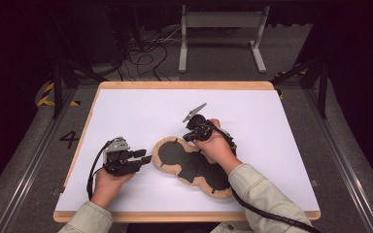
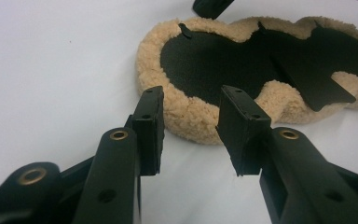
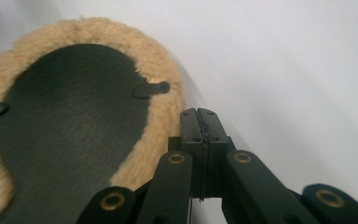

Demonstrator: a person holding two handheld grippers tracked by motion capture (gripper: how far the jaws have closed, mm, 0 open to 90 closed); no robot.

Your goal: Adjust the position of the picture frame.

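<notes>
A tan fleece piece (image 1: 172, 158) with a black lining lies flat on the white tabletop (image 1: 141, 109), shaped like two joined lobes. My left gripper (image 1: 144, 158) sits just left of its left lobe. In the left gripper view, this gripper (image 2: 192, 125) is open and the fleece rim (image 2: 193, 116) lies just beyond its tips, untouched by the pads. My right gripper (image 1: 188, 138) rests at the far edge of the same lobe. In the right gripper view, its jaws (image 3: 199, 116) are shut together with nothing between them, right beside the fleece piece (image 3: 74, 121).
The table has a wooden rim (image 1: 184, 85). Beyond it on the floor stand a white metal frame (image 1: 221, 22) and a tangle of cables (image 1: 145, 58). A painted "4" (image 1: 69, 139) marks the floor at the left.
</notes>
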